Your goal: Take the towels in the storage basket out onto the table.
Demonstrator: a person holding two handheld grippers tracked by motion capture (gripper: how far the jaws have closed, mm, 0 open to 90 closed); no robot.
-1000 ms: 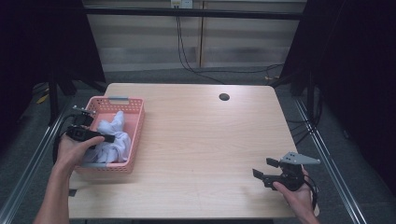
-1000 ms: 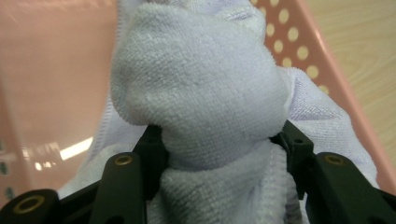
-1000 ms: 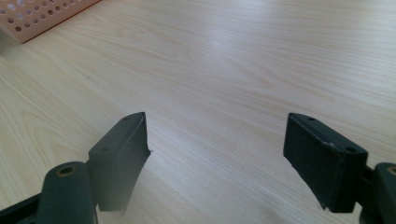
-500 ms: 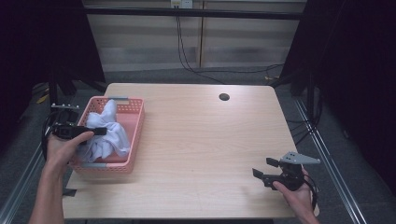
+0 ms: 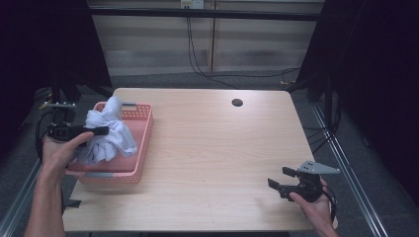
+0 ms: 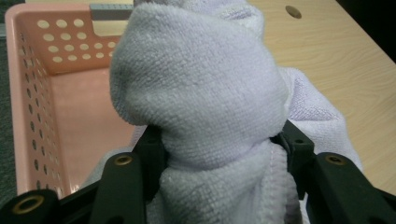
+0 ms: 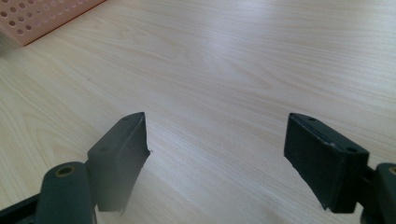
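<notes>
At the lower right of the high view, nearest the camera, the right gripper (image 5: pixel 279 179) rests low over the bare wooden surface (image 5: pixel 212 158), held in the person's right hand (image 5: pixel 312 205) with its grey three-cornered plate on top. In the right gripper view its two black fingers (image 7: pixel 119 156) stand wide apart with nothing between them, just the pale wood grain, and a corner of the pink basket shows at the upper left of that frame. At the left edge of the high view, the left hand (image 5: pixel 62 150) holds the left gripper (image 5: pixel 101 131) level above the basket, fingers pointing toward the right of the frame. In the left gripper view those fingers (image 6: pixel 152 156) are about half closed and press from both sides on a bunched white terry towel (image 6: pixel 201 93), which bulges out above the pinch and hangs in folds below it. In the high view the towel (image 5: pixel 108 133) is lifted over the left half of the pink perforated basket (image 5: pixel 141 143), its lower folds draping down inside. The basket sits on the left side of the surface, a grey handle at its far rim. Farther back, in the upper middle of the high view, a round dark cable hole (image 5: pixel 237 102) lies in the surface near its far edge.
</notes>
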